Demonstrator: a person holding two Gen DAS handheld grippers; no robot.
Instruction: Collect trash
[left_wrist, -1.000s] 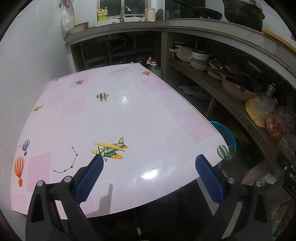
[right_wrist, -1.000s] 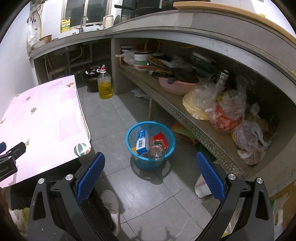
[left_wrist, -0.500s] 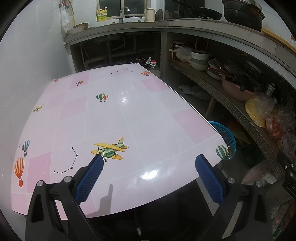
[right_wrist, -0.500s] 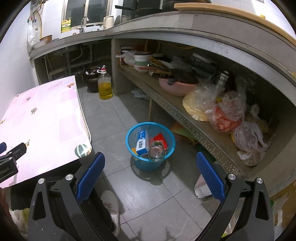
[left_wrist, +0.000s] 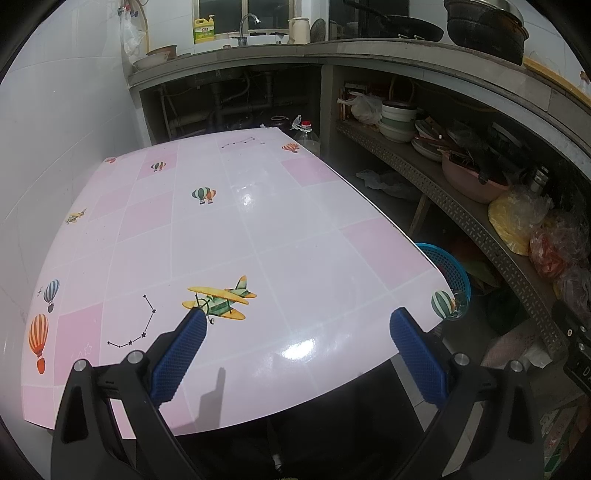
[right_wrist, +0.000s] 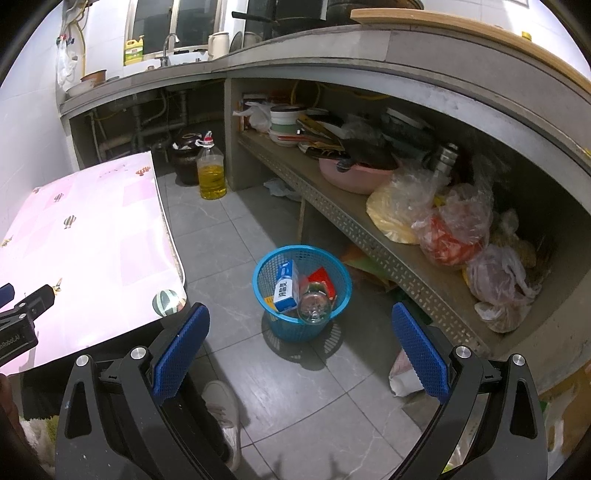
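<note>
1. Hovering over the near edge of the pink-and-white checked surface (left_wrist: 258, 229), the left gripper (left_wrist: 297, 349) has its blue-padded fingers (left_wrist: 179, 350) spread wide with nothing between them.
2. Printed on that surface just ahead of the left finger is a yellow airplane (left_wrist: 219, 298); no loose item lies on the surface.
3. Standing on the grey tiled floor (right_wrist: 236, 236) beside the surface's right corner, the blue basket (right_wrist: 266, 271) holds the collected trash: a blue-and-white carton (right_wrist: 286, 291), a clear bottle (right_wrist: 314, 308) and a red packet (right_wrist: 323, 278).
4. Held above the floor, nearer the camera than the basket, the right gripper (right_wrist: 301, 349) has its fingers (right_wrist: 421, 352) spread wide and empty.
5. Lying under the right gripper's left finger is a white shoe (right_wrist: 221, 406).
6. Resting on the shelf (right_wrist: 354, 229) at far right are plastic bags (right_wrist: 454, 225) and a pink basin (right_wrist: 354, 177).
</note>
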